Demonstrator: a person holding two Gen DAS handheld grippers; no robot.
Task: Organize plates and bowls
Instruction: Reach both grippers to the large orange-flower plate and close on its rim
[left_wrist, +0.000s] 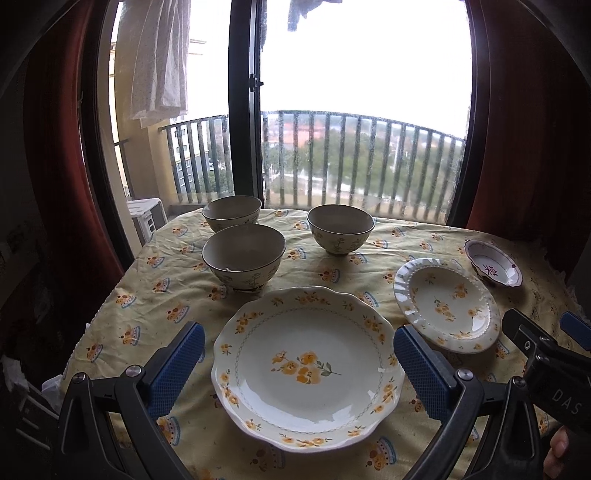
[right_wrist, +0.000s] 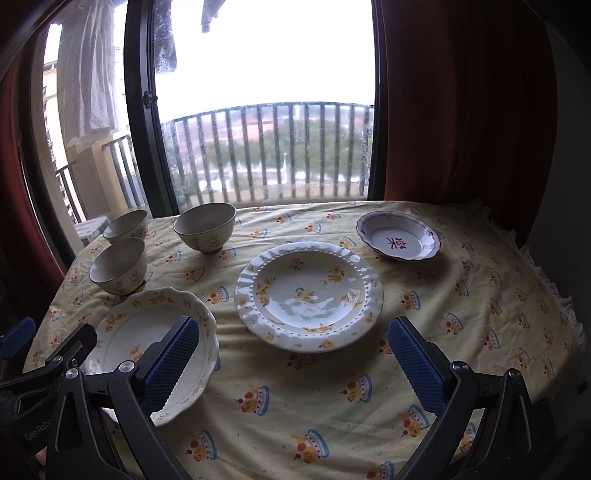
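Left gripper, lower frame of the left wrist view: two black curved arms, each ending in a blue pad with a fine cross-hatched grid texture; a round silver screw head sits at each pad's base, and a darker bolt further out on each arm. Right gripper, lower frame of the right wrist view: identical black arms, blue textured pads and silver screws. Lower left corner there: a black body bearing pale lettering "GenRobo", cut off. Lower right corner of the left wrist view: black housing lettered "DAS", with fingertips beneath.
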